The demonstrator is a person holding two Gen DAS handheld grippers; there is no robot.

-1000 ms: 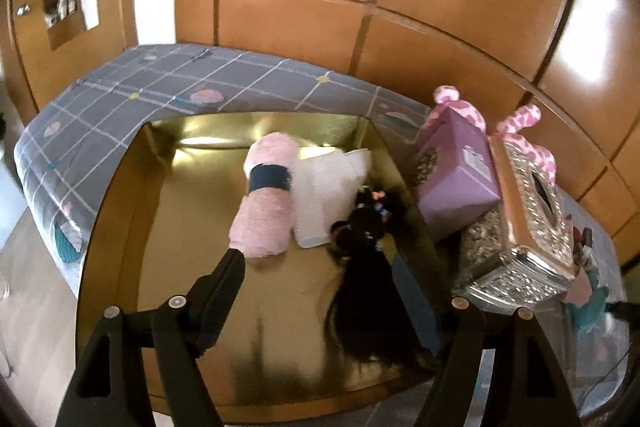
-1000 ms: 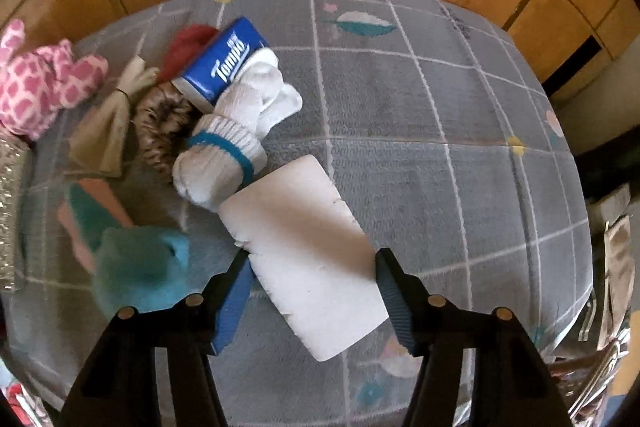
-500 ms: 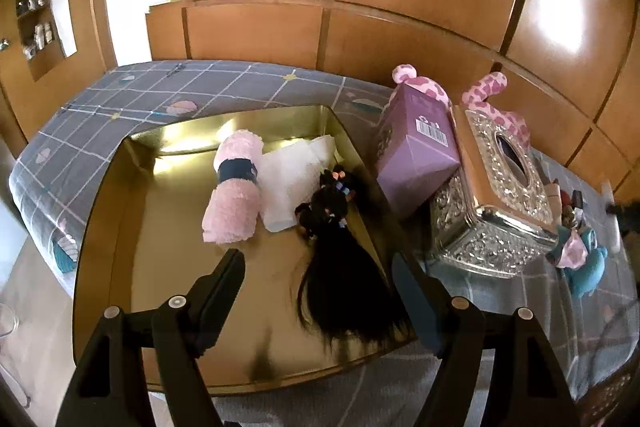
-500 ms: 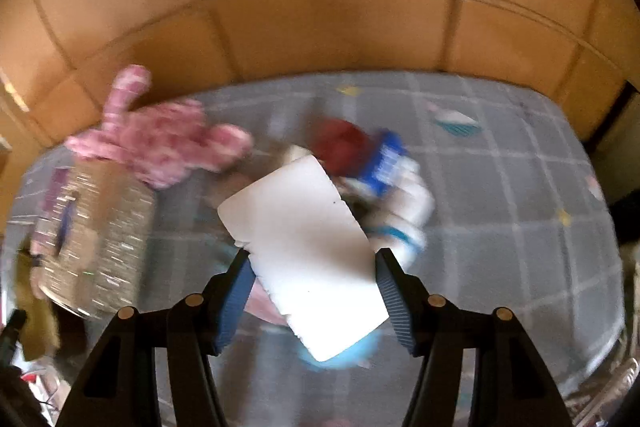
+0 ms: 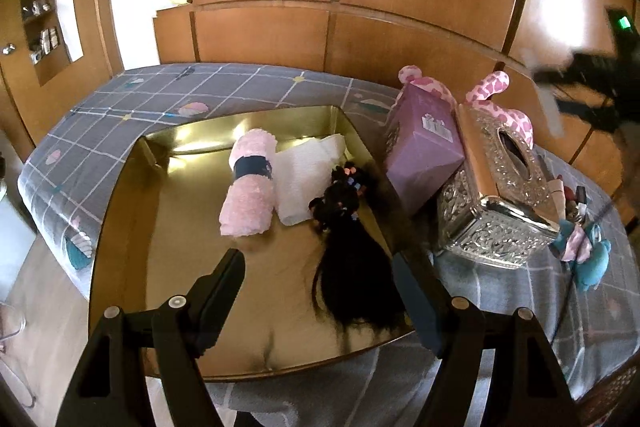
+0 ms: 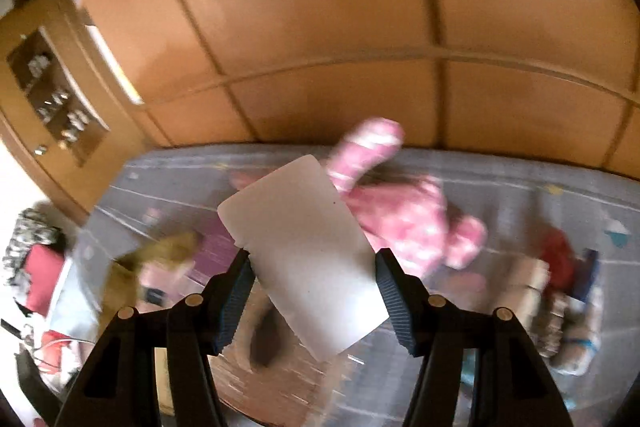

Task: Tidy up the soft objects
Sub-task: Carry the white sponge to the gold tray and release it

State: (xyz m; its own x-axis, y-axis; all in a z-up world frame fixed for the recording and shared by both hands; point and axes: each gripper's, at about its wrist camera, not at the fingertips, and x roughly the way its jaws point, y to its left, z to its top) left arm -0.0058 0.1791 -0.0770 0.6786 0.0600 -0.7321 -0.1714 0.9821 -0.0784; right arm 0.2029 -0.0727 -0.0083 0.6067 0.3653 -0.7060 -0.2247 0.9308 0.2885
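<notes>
Between my right gripper's (image 6: 314,293) blue pads sits a flat white pad (image 6: 304,251), pale and smooth with rounded corners and a ragged lower-left edge; the fingers are closed on its sides about halfway and it tilts across them, above a blurred grey checked cloth (image 6: 500,179) and a pink spotted plush (image 6: 404,215). Through my left wrist camera I see the gold tray (image 5: 120,219) on the cloth, holding a rolled pink towel (image 5: 250,199) with a dark band, a folded white cloth (image 5: 306,175) touching it, and a black hairpiece (image 5: 354,267) with coloured clips. My left gripper (image 5: 320,291) hangs over the tray's near part, angled down, fingers spread wide and holding nothing. Beside the tray stand a purple box (image 5: 424,147) and a silver tissue box (image 5: 500,203).
</notes>
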